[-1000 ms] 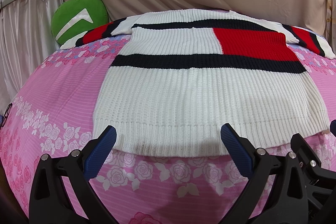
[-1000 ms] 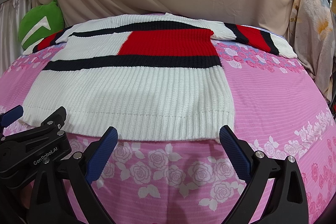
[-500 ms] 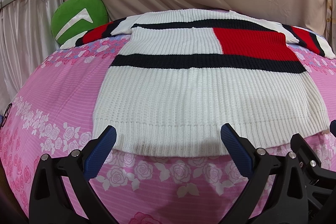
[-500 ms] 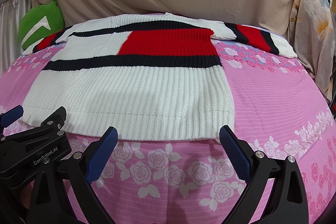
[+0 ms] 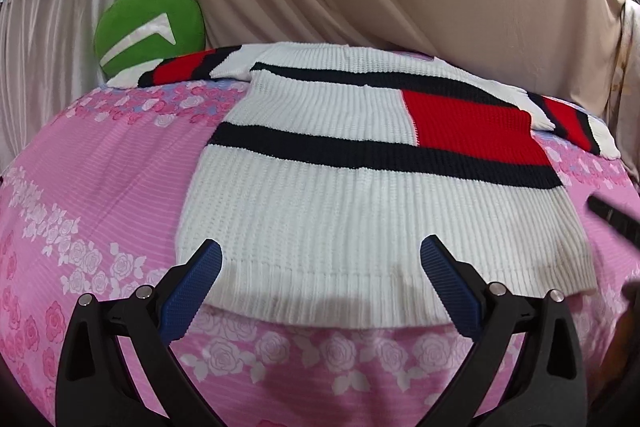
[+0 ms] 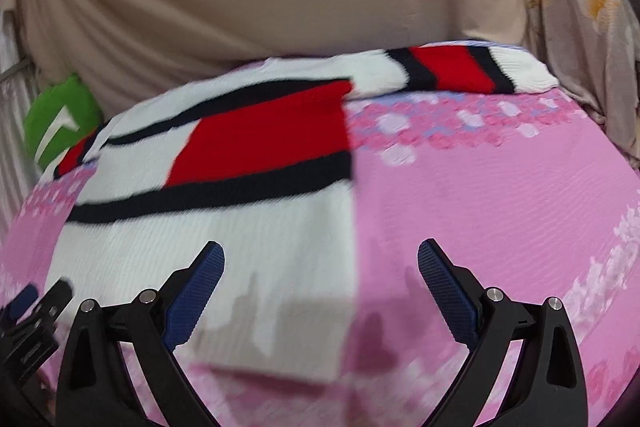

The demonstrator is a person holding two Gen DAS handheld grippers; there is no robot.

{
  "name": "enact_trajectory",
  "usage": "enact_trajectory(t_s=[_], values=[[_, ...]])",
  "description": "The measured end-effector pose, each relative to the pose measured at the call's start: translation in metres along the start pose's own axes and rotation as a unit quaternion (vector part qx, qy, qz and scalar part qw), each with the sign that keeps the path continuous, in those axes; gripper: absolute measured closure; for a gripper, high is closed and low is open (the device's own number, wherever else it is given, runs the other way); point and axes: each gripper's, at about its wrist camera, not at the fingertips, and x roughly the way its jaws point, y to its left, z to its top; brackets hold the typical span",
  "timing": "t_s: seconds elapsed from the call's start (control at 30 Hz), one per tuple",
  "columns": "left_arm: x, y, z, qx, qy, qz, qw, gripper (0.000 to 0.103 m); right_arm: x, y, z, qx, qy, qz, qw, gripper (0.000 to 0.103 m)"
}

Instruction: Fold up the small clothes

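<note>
Left wrist view: the left gripper (image 5: 320, 267) hangs with fingers spread wide and empty over the near hem of the sweater (image 5: 360, 195), which lies flat on the pink bed (image 5: 100, 187) with sleeves out, ready for folding

Right wrist view: blurred; the right gripper (image 6: 320, 267), fingers wide and empty, straddles the sweater's near right corner (image 6: 336, 327), likely lining up a grasp
</note>
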Motion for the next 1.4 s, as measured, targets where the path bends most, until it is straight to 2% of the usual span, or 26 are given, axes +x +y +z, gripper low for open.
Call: enact_trajectory(t_s=[0.07,0.13,0.23,0.33,0.4,0.47,0.53,0.57,0.6,0.63,0.67,0.7,0.77,0.87,0.93,1.03,1.1,1.17,1.23,1.27,1.3,1.33,1.4], values=[[0.007,0.007,0.009,-0.014,0.017,-0.012,0.9997,0.006,0.017,-0.044,0.030,0.037,-0.031,-0.027,0.998,0.007],[0.010,0.014,0.017,-0.023,0.017,-0.009,0.9995,0.006,0.041,-0.090,0.062,0.075,-0.043,-0.056,0.995,0.007],[0.016,0.020,0.028,-0.012,0.014,0.011,0.9998,0.005,0.080,-0.147,0.104,0.109,-0.037,-0.086,0.990,0.011],[0.023,0.029,0.037,-0.011,0.011,0.048,0.9987,0.005,0.123,-0.197,0.142,0.132,-0.025,-0.114,0.984,0.021],[0.030,0.035,0.043,-0.009,0.016,0.055,0.9983,0.005,0.147,-0.224,0.156,0.162,-0.010,-0.130,0.978,0.023],[0.037,0.040,0.047,-0.010,0.026,0.059,0.9979,0.005,0.169,-0.252,0.164,0.201,0.006,-0.129,0.971,0.025],[0.042,0.046,0.051,-0.016,0.028,0.055,0.9979,0.005,0.187,-0.268,0.167,0.227,0.024,-0.113,0.967,0.032],[0.045,0.048,0.053,-0.016,0.032,0.050,0.9981,0.005,0.195,-0.273,0.167,0.238,0.032,-0.104,0.965,0.042],[0.049,0.049,0.056,-0.017,0.036,0.048,0.9981,0.005,0.202,-0.277,0.168,0.250,0.036,-0.096,0.963,0.058],[0.052,0.051,0.059,-0.017,0.037,0.048,0.9980,0.005,0.204,-0.277,0.172,0.253,0.030,-0.090,0.963,0.063],[0.055,0.051,0.062,-0.016,0.036,0.049,0.9980,0.005,0.206,-0.274,0.177,0.253,0.027,-0.082,0.964,0.082],[0.058,0.052,0.065,-0.014,0.036,0.049,0.9981,0.005,0.207,-0.267,0.185,0.250,0.026,-0.082,0.964,0.092],[0.063,0.053,0.074,-0.011,0.033,0.045,0.9984,0.005,0.197,-0.236,0.208,0.224,-0.005,-0.064,0.972,0.095],[0.070,0.053,0.093,-0.011,0.020,0.041,0.9989,0.005,0.170,-0.148,0.244,0.145,-0.056,0.020,0.988,0.095],[0.074,0.051,0.106,-0.013,0.012,0.033,0.9993,0.005,0.154,-0.064,0.258,0.071,-0.074,0.099,0.990,0.096],[0.085,0.046,0.127,-0.020,0.009,0.003,0.9998,0.005,0.148,0.063,0.247,-0.031,-0.049,0.205,0.977,0.096],[0.093,0.041,0.140,-0.028,0.012,-0.026,0.9992,0.005,0.160,0.148,0.216,-0.098,-0.009,0.266,0.959,0.095],[0.105,0.037,0.154,-0.038,0.017,-0.053,0.9977,0.005,0.180,0.208,0.179,-0.148,0.041,0.303,0.940,0.092],[0.121,0.034,0.165,-0.048,0.028,-0.078,0.9953,0.005,0.203,0.242,0.141,-0.182,0.099,0.314,0.927,0.088],[0.128,0.033,0.168,-0.054,0.035,-0.088,0.9940,0.005,0.206,0.250,0.122,-0.193,0.114,0.311,0.923,0.088],[0.136,0.033,0.172,-0.059,0.043,-0.098,0.9925,0.005,0.207,0.251,0.110,-0.202,0.121,0.309,0.921,0.088],[0.147,0.035,0.175,-0.069,0.053,-0.103,0.9909,0.005,0.209,0.243,0.112,-0.205,0.119,0.304,0.923,0.088],[0.161,0.040,0.179,-0.086,0.062,-0.114,0.9878,0.005,0.200,0.222,0.114,-0.191,0.103,0.299,0.929,0.084]])
